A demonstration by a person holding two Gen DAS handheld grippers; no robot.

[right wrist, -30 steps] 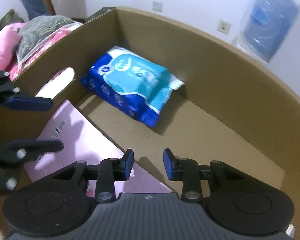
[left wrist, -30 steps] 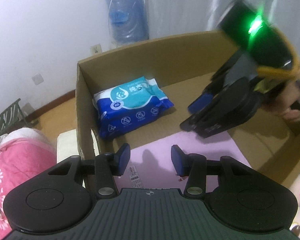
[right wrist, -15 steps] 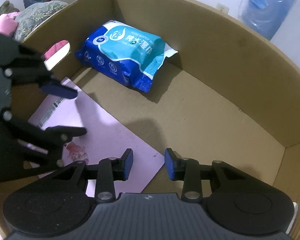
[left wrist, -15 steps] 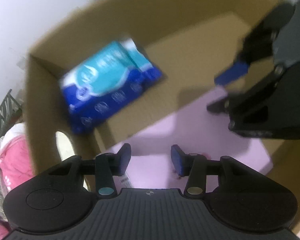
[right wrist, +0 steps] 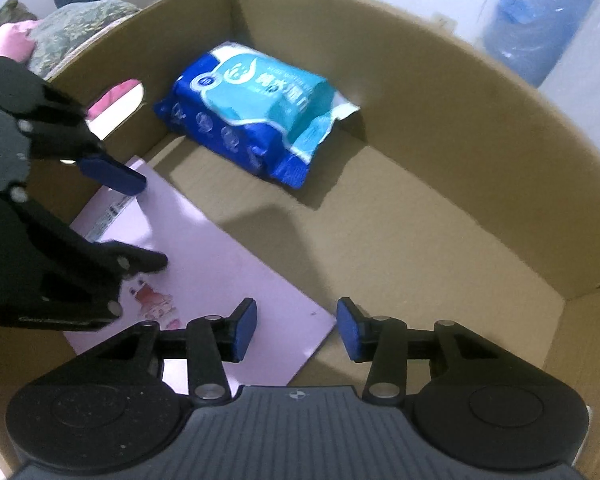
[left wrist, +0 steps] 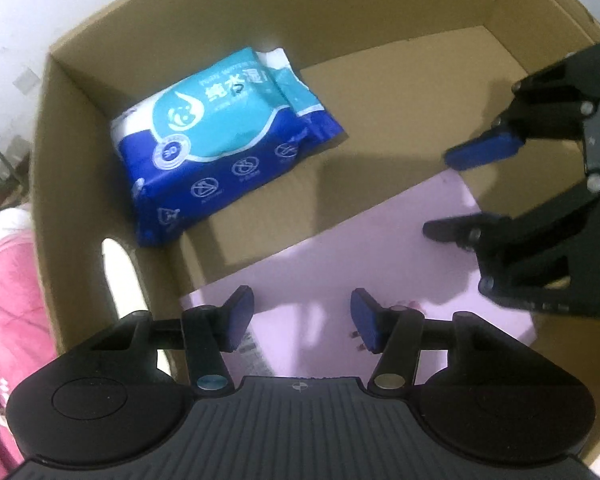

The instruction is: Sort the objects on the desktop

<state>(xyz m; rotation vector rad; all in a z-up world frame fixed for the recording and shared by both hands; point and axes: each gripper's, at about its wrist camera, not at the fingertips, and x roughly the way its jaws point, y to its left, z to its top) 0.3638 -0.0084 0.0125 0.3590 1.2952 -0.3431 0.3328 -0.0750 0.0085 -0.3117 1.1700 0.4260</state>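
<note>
Both the left gripper (left wrist: 300, 316) and right gripper (right wrist: 296, 330) hang open and empty right over the flat pink book (right wrist: 220, 264) in the box (right wrist: 460, 92).

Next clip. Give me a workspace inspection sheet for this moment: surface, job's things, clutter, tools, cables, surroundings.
Surface: cardboard box, brown floor partly bare.
Job's things: blue wet-wipes pack lies in the far corner; pink sheet lies flat on the floor, apart from the pack.
Clutter: nothing seen.
Tools: left tool open, empty, above the sheet; right tool open, empty, over the sheet's edge.
Cables: nothing seen.
Surroundings: pink bedding outside the box; blue water jug by a white wall.
</note>
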